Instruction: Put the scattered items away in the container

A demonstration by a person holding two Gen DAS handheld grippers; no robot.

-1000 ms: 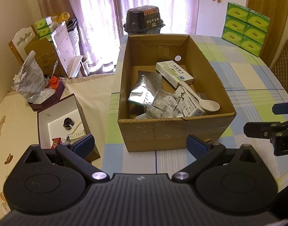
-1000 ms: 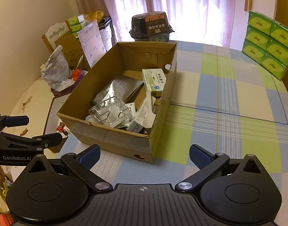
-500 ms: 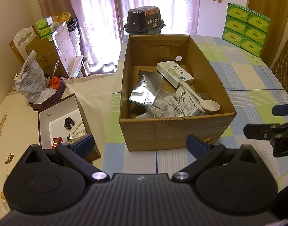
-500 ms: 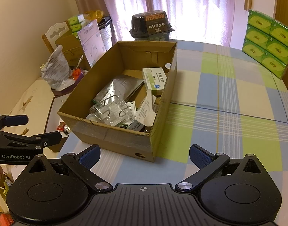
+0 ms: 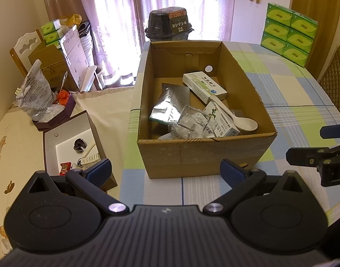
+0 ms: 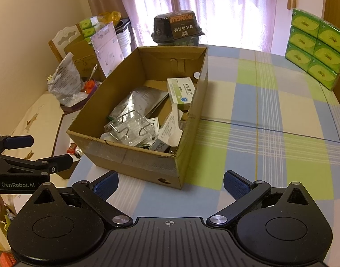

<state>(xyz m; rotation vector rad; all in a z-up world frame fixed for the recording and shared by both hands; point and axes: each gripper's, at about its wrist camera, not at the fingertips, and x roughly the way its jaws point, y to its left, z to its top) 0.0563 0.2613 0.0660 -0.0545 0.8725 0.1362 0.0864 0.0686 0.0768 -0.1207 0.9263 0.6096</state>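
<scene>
Both tools are empty with fingers spread wide: the left tool (image 5: 165,171) and right tool (image 6: 171,183) hang over the desk's (image 6: 270,115) near edge, just short of the cardboard box (image 5: 203,153). The box sits at the desk's left edge holding a white spoon (image 5: 236,116), medicine boxes (image 5: 204,85), a foil pouch (image 5: 167,104) and a clear cup (image 5: 190,123).

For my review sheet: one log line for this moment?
left gripper open, empty | right gripper open, empty | cardboard box holds items | stage: tidy looks done
</scene>
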